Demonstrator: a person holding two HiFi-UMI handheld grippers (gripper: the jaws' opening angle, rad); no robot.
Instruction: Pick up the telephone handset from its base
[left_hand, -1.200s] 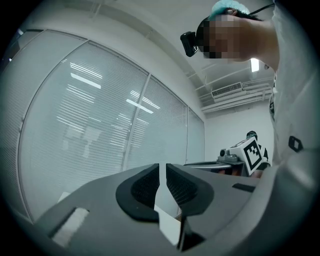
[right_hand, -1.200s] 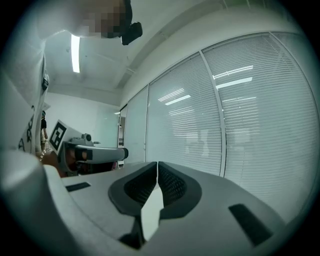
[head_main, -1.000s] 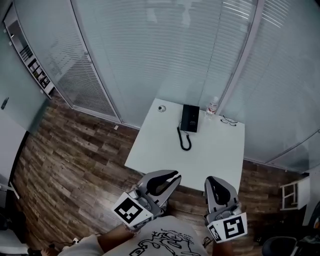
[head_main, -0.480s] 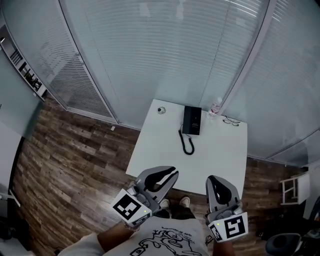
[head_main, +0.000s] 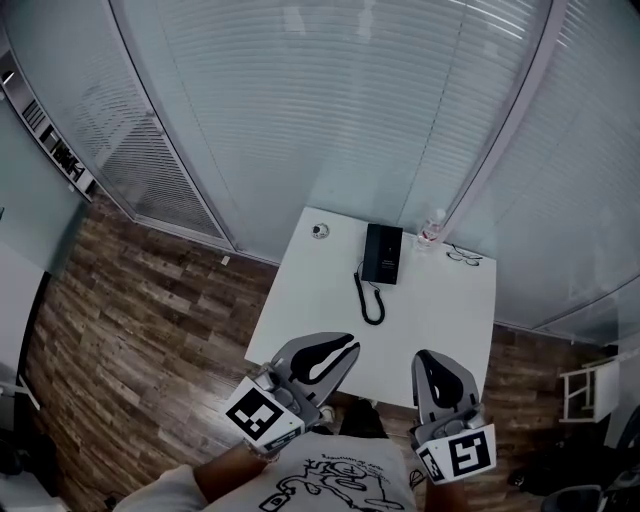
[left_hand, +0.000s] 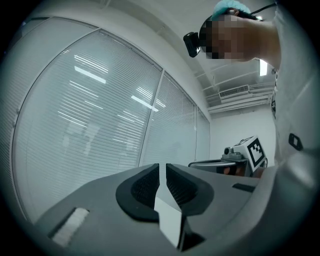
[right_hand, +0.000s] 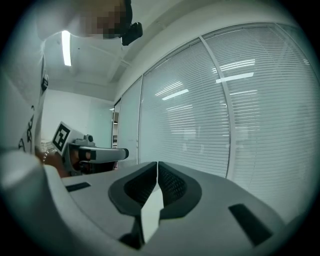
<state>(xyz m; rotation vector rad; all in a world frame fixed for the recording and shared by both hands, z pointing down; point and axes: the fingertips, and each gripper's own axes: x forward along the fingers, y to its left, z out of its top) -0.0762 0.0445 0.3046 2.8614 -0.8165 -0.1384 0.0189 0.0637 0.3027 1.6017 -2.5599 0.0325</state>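
A black telephone (head_main: 382, 253) with its handset on the base lies at the far side of a white table (head_main: 440, 320), and its coiled cord (head_main: 368, 298) loops toward me. My left gripper (head_main: 350, 349) is shut and empty, held near the table's front left edge. The right gripper (head_main: 428, 361) is also shut and empty, over the table's near edge. Both gripper views look level at the glass wall with blinds; neither shows the telephone. The left gripper (left_hand: 162, 167) sees the right one (left_hand: 235, 162) at its side, and the right gripper (right_hand: 156, 166) sees the left one (right_hand: 92, 152).
On the far edge of the table stand a small round object (head_main: 320, 231), a water bottle (head_main: 433, 228) and a pair of glasses (head_main: 462, 256). Glass partitions with blinds (head_main: 340, 110) rise behind the table. Wooden floor (head_main: 140, 320) lies to the left.
Both grippers have come forward toward the table's near edge, staying shut. The table and telephone now sit slightly lower in the head view.
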